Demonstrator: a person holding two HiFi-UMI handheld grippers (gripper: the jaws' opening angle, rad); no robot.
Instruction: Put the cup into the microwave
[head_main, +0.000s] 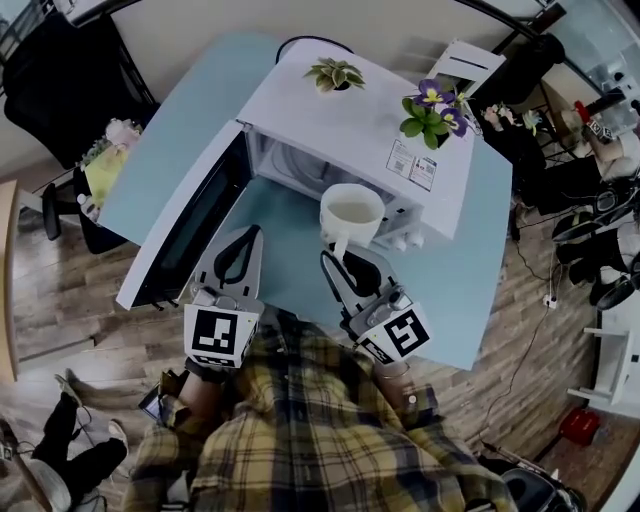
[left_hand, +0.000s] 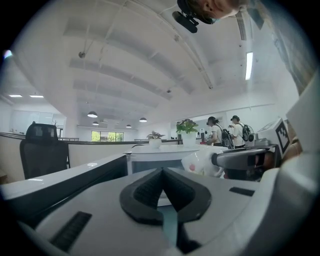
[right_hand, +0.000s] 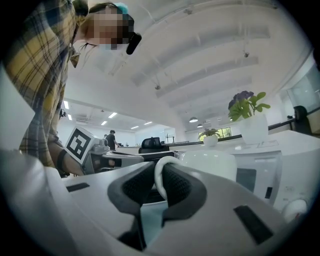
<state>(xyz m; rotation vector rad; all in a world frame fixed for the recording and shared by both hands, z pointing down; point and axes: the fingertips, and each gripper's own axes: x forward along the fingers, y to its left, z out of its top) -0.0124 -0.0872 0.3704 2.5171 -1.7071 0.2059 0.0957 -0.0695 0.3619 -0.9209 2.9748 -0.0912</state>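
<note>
right gripper is clamped on the cup handle, cup hanging just outside the open microwave mouth. left gripper pinched shut, empty. i'd keep it level and slide straight in, clearing the door.

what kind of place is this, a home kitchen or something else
Probably an open-plan office, not a home. The microwave stands on a light blue table near a black office chair, strip lights line the high ceiling, and people with backpacks stand at the back.
</note>
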